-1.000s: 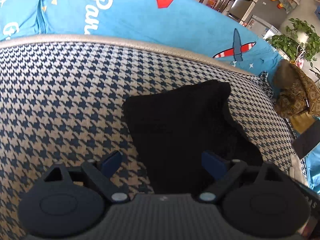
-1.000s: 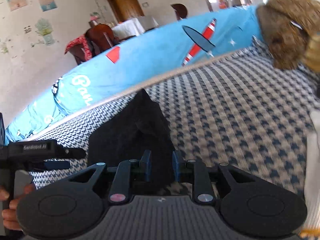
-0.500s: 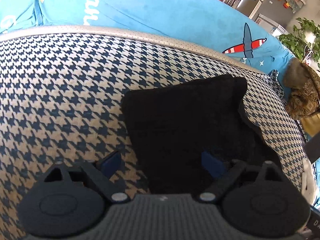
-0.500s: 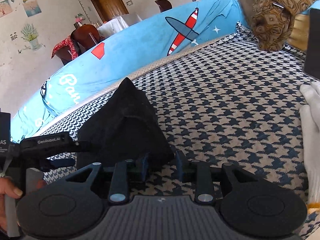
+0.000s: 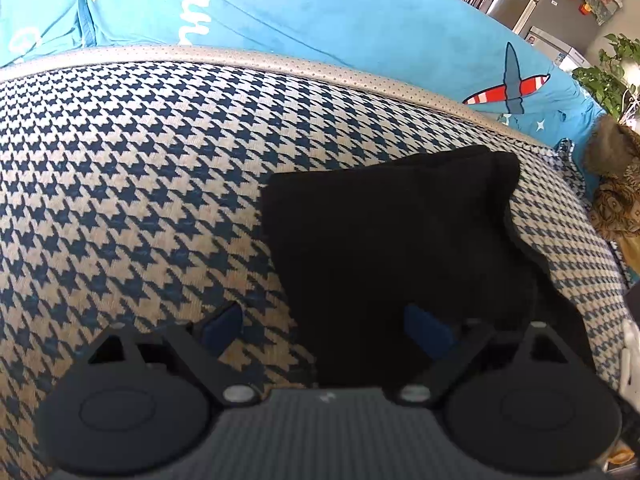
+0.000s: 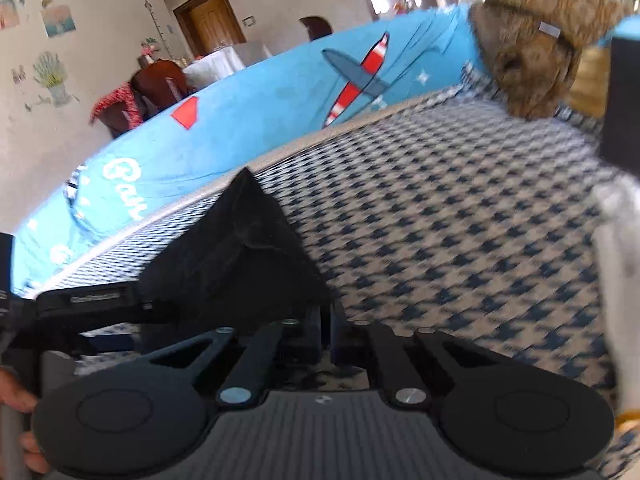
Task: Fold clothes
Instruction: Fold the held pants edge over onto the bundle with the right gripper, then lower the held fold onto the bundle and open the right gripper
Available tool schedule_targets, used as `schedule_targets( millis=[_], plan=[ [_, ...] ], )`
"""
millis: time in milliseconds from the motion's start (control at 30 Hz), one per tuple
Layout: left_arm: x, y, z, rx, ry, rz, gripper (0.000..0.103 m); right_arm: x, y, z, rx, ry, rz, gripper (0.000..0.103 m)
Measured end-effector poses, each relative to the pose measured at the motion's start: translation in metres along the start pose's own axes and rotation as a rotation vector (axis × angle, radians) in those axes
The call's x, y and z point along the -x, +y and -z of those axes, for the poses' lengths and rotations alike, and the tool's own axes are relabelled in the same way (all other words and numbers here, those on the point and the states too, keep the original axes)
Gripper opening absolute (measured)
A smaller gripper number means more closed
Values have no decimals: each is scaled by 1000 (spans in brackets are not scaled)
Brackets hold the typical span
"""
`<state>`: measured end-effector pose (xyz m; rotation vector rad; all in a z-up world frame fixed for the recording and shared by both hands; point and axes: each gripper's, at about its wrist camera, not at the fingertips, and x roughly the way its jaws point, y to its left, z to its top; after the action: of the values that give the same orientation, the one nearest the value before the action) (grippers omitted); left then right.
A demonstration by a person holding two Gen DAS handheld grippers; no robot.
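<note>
Wide bare stretch of houndstooth cushion (image 5: 120, 200) to the left of the black garment (image 5: 392, 240), running back to a pale piped edge (image 5: 280, 64); beyond that edge, a blue blanket (image 5: 320, 12) with a red-and-white plane print. More open cushion (image 6: 460, 232) to the right of the garment (image 6: 240, 256), up to a brown cloth heap (image 6: 532, 52) at the far end. Left gripper (image 5: 326, 328) spread wide, its left blue finger (image 5: 222, 326) over bare cushion, its right finger (image 5: 426, 330) over the garment, nothing held. Right gripper (image 6: 326, 330) pinched almost together on the garment's near corner, the cloth lifted into a tent-like peak. Garment black, thick, folded into a rough rectangle with a rumpled right edge, lying on the cushion near the piped edge.
</note>
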<state>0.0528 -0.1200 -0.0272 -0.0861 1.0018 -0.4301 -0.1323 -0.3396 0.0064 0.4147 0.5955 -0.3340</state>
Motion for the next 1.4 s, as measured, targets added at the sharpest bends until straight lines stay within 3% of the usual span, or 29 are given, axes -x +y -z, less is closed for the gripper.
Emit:
schedule_targets(
  millis=[167, 467, 700, 867, 1033, 1167, 1400],
  plan=[
    [-3, -2, 0, -36, -8, -58, 92, -7, -3, -1, 16, 11, 71, 4],
    [-2, 4, -3, -37, -35, -128, 92, 5, -17, -8, -42, -14, 97, 9],
    [6, 9, -7, 5, -43, -114, 91, 20, -7, 5, -28, 43, -121, 9],
    [24, -2, -2, -51, -76, -58, 92, 15, 9, 21, -30, 135, -289, 12],
    [29, -17, 7, -116, -90, -37, 92, 10, 22, 29, -3, 154, -285, 17],
    [29, -27, 9, -157, -108, -35, 92, 7, 31, 33, 5, 160, -270, 28],
    [22, -34, 11, -188, -96, -27, 92, 1, 46, 39, 19, 170, -242, 28]
  ],
)
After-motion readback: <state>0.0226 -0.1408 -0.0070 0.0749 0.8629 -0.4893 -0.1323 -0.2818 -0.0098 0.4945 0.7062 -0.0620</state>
